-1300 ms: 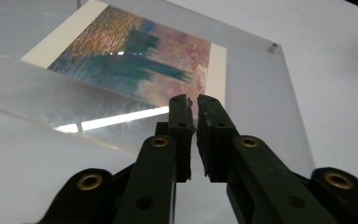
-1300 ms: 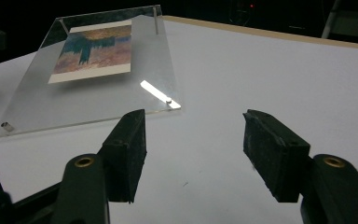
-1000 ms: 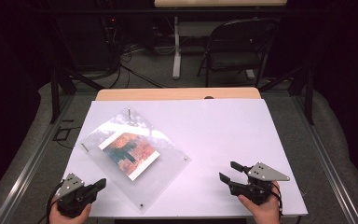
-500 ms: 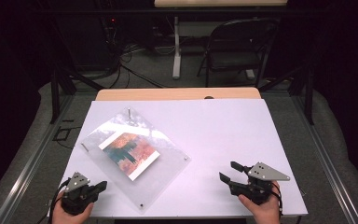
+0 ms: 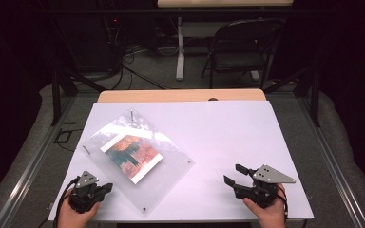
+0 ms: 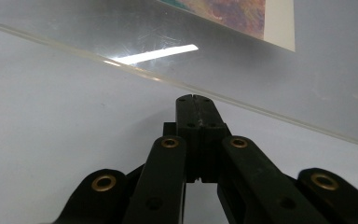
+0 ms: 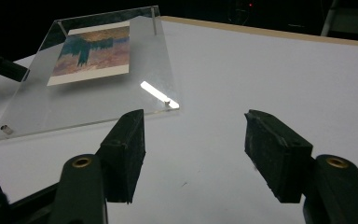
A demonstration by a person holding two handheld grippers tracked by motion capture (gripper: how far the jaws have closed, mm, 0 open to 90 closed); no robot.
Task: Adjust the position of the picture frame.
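A clear acrylic frame (image 5: 140, 159) with a colourful print (image 5: 132, 156) sandwiched inside is seen lying flat and skewed on the left half of the white worktop (image 5: 228, 133), small metal standoffs marking its corners. At its near-left edge, the left claw (image 5: 105, 188) is shown with its jaws pressed together and nothing between them; in the left gripper view the closed tips (image 6: 194, 100) are brought just short of the frame's edge (image 6: 177, 84), apart from it by a thin strip of bare worktop. Compared with a second ago, that claw has been drawn back toward the near-left corner of the worktop and lowered, so that it is now lined up low against the plate's rim. This is judged as a set-up for nudging or prying the frame by its edge rather than pinching it, with no contact made yet. The right claw (image 5: 233, 174) is held where it was, well apart on the right side of the worktop, its jaws spread and empty and pointed toward the frame (image 7: 88, 79); it is judged to be waiting to steady or receive the far side. Beyond the worktop, a folding chair (image 5: 240, 50) is seen in the dark room.
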